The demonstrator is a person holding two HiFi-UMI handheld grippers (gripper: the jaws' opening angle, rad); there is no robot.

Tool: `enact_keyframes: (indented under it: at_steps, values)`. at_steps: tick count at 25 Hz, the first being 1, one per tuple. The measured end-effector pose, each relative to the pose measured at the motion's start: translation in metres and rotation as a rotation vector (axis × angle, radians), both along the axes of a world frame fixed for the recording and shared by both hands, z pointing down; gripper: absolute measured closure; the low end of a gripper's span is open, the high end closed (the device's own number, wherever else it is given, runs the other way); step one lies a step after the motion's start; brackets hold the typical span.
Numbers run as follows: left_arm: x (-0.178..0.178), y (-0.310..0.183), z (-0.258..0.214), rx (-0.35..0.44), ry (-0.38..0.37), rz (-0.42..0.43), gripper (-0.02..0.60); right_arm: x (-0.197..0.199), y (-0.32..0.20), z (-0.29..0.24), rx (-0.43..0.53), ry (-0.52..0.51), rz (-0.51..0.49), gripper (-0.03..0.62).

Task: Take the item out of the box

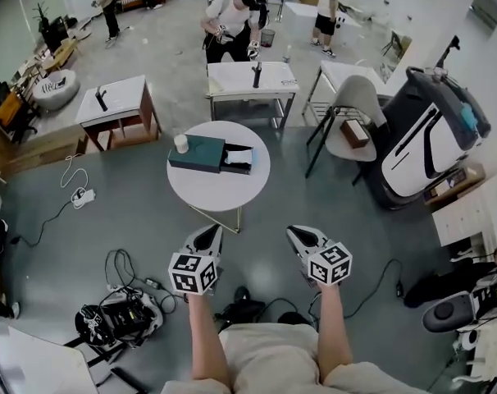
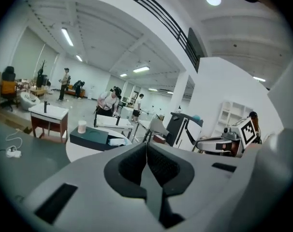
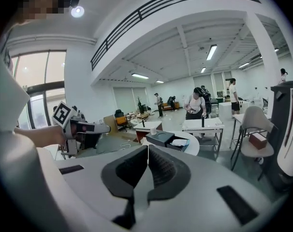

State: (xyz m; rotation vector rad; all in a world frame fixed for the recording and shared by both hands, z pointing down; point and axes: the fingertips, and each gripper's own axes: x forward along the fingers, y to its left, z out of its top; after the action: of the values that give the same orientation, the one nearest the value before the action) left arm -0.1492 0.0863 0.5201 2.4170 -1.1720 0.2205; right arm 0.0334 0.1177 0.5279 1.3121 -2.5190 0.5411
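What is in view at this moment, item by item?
Round table: one, white, ahead of the person.
Box: one, dark teal, on the round table, right end open with white contents showing.
Cup: one, white, by the box's left end.
Rectangular tables: three, white tops, behind the round table.
Chair: one, white, right of the round table, with a small brown box on its seat.
Large bag: one, black and white, far right.
Cables: several, black, on the floor at left.
People: several, at the far end.
Left gripper: grey, jaws together, empty.
Right gripper: grey, jaws together, empty.
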Motion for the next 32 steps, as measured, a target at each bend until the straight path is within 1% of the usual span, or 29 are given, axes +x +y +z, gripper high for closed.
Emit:
enact_keyframes:
  at_steps: [2, 6, 8, 12, 15, 18, 21, 24, 28, 30, 32]
  values:
    - [0.0, -0.021, 0.008, -0.016, 0.027, 0.006, 0.558, -0.001, -0.017, 0.005, -0.015, 0.015, 0.011, 0.559]
    - [0.001, -0.046, 0.024, -0.046, 0.003, 0.055, 0.558, 0.001, -0.043, 0.015, -0.049, 0.078, 0.029, 0.559]
    - [-0.001, -0.058, 0.029, -0.054, -0.001, 0.064, 0.558, -0.003, -0.059, 0.016, -0.043, 0.09, 0.021, 0.559]
    - [-0.011, -0.084, 0.039, -0.076, -0.019, 0.059, 0.558, -0.024, -0.093, 0.018, -0.012, 0.1, -0.047, 0.559]
    - [-0.019, -0.105, 0.046, -0.091, -0.035, 0.043, 0.558, -0.035, -0.122, 0.027, -0.019, 0.126, -0.082, 0.559]
    - [-0.027, -0.132, 0.043, -0.067, -0.048, 0.024, 0.558, -0.047, -0.16, 0.028, -0.01, 0.12, -0.159, 0.559]
    - [-0.041, -0.163, 0.045, -0.05, -0.096, -0.015, 0.558, -0.059, -0.205, 0.029, 0.001, 0.13, -0.257, 0.559]
    - [-0.054, -0.203, 0.039, -0.045, -0.128, -0.061, 0.558, -0.068, -0.261, 0.021, 0.002, 0.13, -0.3, 0.559]
    - [-0.046, -0.263, 0.026, -0.048, -0.151, -0.09, 0.558, -0.07, -0.333, 0.015, 0.0, 0.136, -0.379, 0.559]
    - [-0.041, -0.292, 0.025, -0.066, -0.173, -0.085, 0.558, -0.067, -0.367, 0.02, -0.009, 0.152, -0.415, 0.559]
    - [-0.037, -0.317, 0.029, -0.086, -0.194, -0.089, 0.558, -0.063, -0.396, 0.03, -0.03, 0.143, -0.442, 0.559]
